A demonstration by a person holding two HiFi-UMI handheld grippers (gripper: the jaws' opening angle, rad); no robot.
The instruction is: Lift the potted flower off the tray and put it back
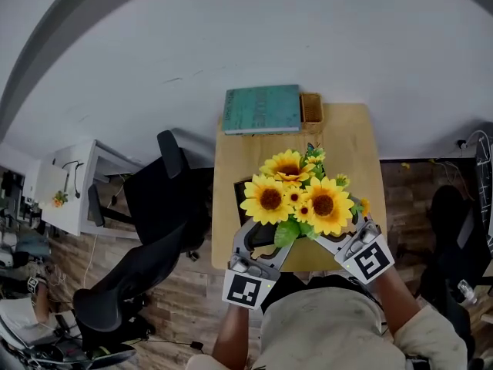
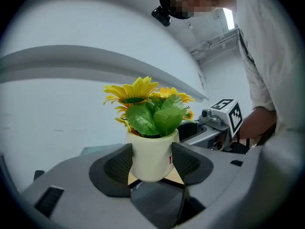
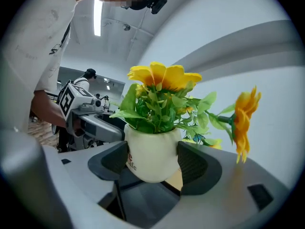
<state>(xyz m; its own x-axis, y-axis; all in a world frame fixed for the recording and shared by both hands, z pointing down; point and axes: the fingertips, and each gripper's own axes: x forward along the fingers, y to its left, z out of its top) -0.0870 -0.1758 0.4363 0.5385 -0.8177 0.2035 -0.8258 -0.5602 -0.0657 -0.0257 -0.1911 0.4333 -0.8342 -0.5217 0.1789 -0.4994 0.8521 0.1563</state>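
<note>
White pot of sunflowers, clamped on opposite sides by the left gripper and right gripper over the dark tray, contact with it uncertain; both grips should move level and together, keeping the pot upright.

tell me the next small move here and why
Probably raise the left tool and right tool straight up together, level: each pinches the white pot between its pads, with the dark tray underneath.
</note>
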